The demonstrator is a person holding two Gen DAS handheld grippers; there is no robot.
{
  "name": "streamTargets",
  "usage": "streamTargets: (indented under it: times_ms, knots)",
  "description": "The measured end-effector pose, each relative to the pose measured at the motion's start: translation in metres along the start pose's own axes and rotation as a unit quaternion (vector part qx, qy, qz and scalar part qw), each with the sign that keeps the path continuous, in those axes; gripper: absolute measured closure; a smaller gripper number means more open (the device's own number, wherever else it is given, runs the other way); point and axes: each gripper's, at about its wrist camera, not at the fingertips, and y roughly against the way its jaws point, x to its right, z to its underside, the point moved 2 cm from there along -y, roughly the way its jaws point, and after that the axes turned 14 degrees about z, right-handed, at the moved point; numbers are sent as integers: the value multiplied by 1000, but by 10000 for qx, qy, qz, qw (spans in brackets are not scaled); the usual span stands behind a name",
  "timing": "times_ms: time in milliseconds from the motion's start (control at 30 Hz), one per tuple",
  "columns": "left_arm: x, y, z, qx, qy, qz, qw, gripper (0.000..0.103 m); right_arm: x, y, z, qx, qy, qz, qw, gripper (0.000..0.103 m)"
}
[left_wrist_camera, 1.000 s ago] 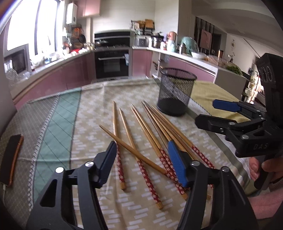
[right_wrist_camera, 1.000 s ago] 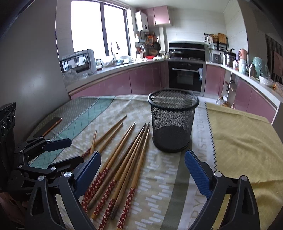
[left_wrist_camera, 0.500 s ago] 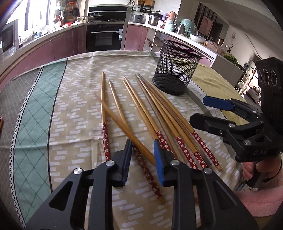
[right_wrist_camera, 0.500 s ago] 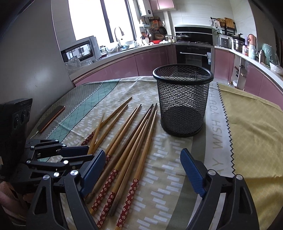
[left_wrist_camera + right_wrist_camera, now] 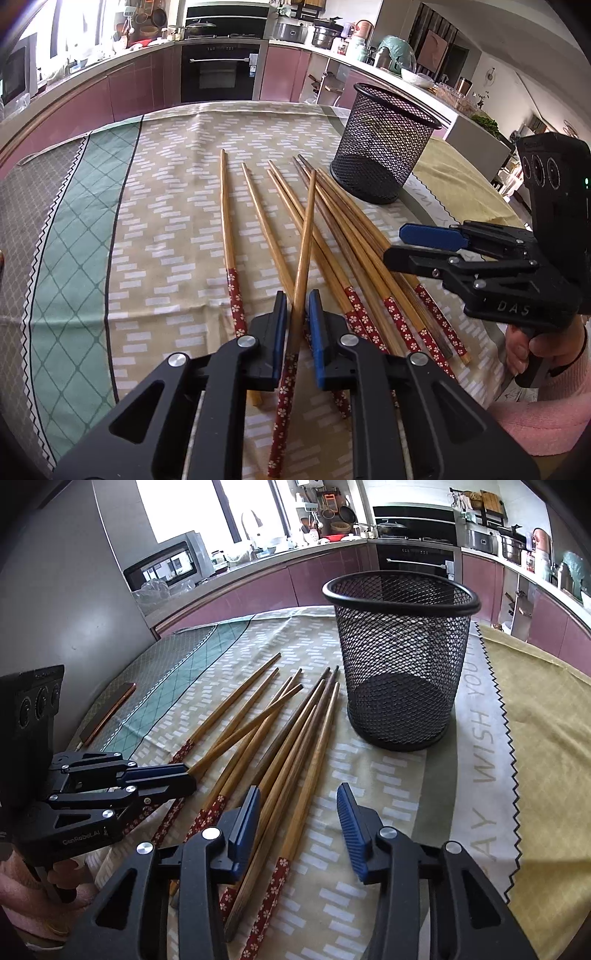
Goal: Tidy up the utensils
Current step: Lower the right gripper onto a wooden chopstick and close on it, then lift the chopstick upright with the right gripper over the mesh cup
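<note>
Left gripper jaws closing, pinching one chopstick that crosses the rest on the tablecloth. Right gripper jaws closing, spread over the rightmost chopsticks, not touching them; mesh cup stands just right of the pile.

Seen from the left wrist, the left gripper, wide apart a second ago, has been brought down over the scattered chopsticks and its jaws are closing on a single chopstick. That chopstick, which earlier lay slanted from the left toward the lower centre of the frame, has been swung round and is now angled up toward the upper centre, crossing the others. In the right wrist view, the right gripper, earlier spread wide, has been lowered toward the pile at lower centre and its jaws are closing, the rightmost chopsticks now lying between them, not yet pinched.
</note>
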Motion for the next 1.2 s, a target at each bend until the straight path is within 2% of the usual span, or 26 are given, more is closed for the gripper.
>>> streamTargets:
  times_ms: [133,300,533,667,833,1067,1133,1200]
  knots:
    - [0,1,-4,-7,-208,-207,9996,79,6,-3,-3,-23,-48,96,9999,65]
    - [-2,-3,-13,-83,-350,-298,9989,79,8,-12,-6,-142,0,129,9998,74]
    - [-12,-6,-20,-141,-293,-330,9989,77,4,-18,-12,-170,166,267,9994,79]
    - [-18,-6,-20,-153,-205,-260,9993,79,3,-20,-13,-192,229,333,9990,80]
    - [-22,-10,-23,-229,-192,-348,9989,84,0,-23,-16,-231,310,426,9983,80]
    - [-21,-19,-28,-254,-262,-480,9982,85,-9,-27,-20,-235,360,544,9976,80]
    - [-19,-21,-29,-234,-282,-584,9976,90,-9,-27,-20,-228,321,555,9977,82]
    - [-19,-22,-30,-197,-266,-647,9974,94,-6,-27,-20,-237,259,529,9980,88]
